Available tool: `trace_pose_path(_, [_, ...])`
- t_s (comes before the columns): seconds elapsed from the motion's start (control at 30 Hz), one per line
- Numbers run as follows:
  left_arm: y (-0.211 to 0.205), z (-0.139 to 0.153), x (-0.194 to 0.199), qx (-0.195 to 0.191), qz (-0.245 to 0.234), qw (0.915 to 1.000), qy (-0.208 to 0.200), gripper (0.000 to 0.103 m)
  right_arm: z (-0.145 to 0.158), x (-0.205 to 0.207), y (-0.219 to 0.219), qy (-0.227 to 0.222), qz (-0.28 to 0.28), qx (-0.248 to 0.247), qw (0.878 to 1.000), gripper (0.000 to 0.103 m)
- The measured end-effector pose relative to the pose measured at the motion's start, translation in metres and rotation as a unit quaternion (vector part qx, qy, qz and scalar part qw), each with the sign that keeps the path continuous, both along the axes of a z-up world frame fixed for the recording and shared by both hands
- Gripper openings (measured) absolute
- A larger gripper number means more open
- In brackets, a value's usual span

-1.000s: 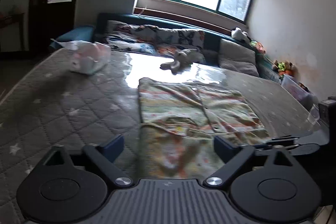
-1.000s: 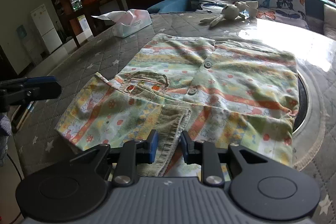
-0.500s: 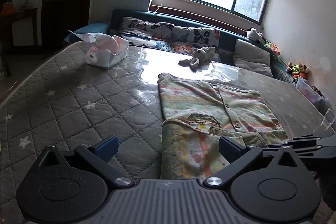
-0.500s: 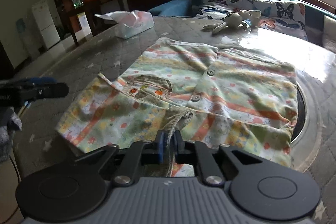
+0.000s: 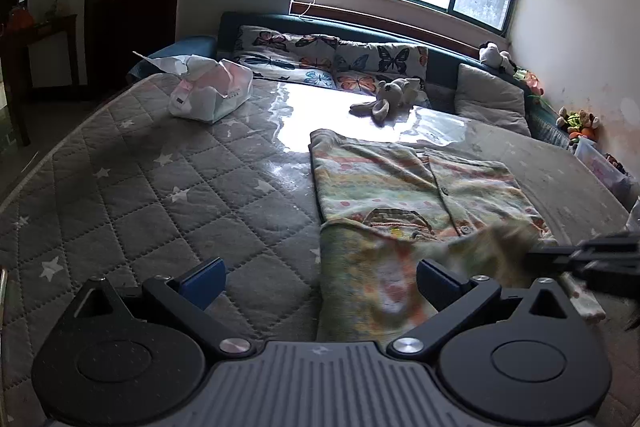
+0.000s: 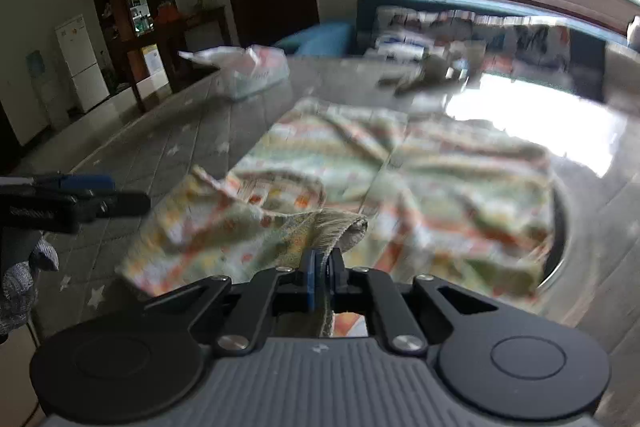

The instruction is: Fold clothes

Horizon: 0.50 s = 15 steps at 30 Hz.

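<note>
My right gripper (image 6: 321, 277) has its jaws pinched tight on a ribbed cuff or hem of the shirt (image 6: 400, 195), holding that edge up off the surface at the near side. My left gripper (image 5: 320, 279) hangs with its jaws wide apart and nothing between them, low over the quilted mat beside the near left corner of the garment.

The counter (image 5: 140, 187) is a broad top covered with a grey star-print quilt, with a glossy patch at the far side that catches the window light. The shirt (image 5: 404, 195), a small buttoned one with pale stripes and a chest pocket, lies spread in the middle of it, front up, buttons running away from me. Its far part lies flat and fairly smooth; the near part is bunched and rumpled where I hold it, and the right-wrist view is blurred there, so I cannot tell exactly which edge I hold.

A tissue pack (image 5: 210, 95) sits at the far left, well apart from the shirt, and a soft toy rabbit (image 5: 386, 101) lies beyond the collar end.

By my judgement the folding is under way, not done: the body is still mostly opened out, one near flap is being carried, and the garment remains to be brought into a compact, squared bundle.
</note>
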<state>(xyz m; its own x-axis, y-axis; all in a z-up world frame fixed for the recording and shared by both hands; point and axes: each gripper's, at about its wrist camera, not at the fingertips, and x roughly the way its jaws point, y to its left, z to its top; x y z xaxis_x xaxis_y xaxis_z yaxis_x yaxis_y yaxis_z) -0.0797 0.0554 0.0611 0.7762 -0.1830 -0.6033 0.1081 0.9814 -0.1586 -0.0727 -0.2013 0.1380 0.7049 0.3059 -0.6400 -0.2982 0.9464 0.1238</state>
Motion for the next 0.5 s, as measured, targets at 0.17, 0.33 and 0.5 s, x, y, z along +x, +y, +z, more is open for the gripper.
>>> trace_pose_path(0.17, [-0.004,-0.004,0.006,0.020,0.000,0.9998,0.001,0.103,0.018,-0.010,-0.017,-0.020,-0.028,-0.012,0.999,0.006])
trace_pose_path(0.33, [-0.005,-0.014,0.017,0.041,0.009,0.9989,0.020,0.103,0.012,-0.012,-0.029,-0.013,-0.053,-0.028,0.998,0.006])
trace_pose_path(0.5, [-0.005,-0.018,0.027,0.060,0.017,0.9977,0.026,0.103,-0.003,-0.009,-0.035,0.001,-0.071,-0.039,0.997,0.006])
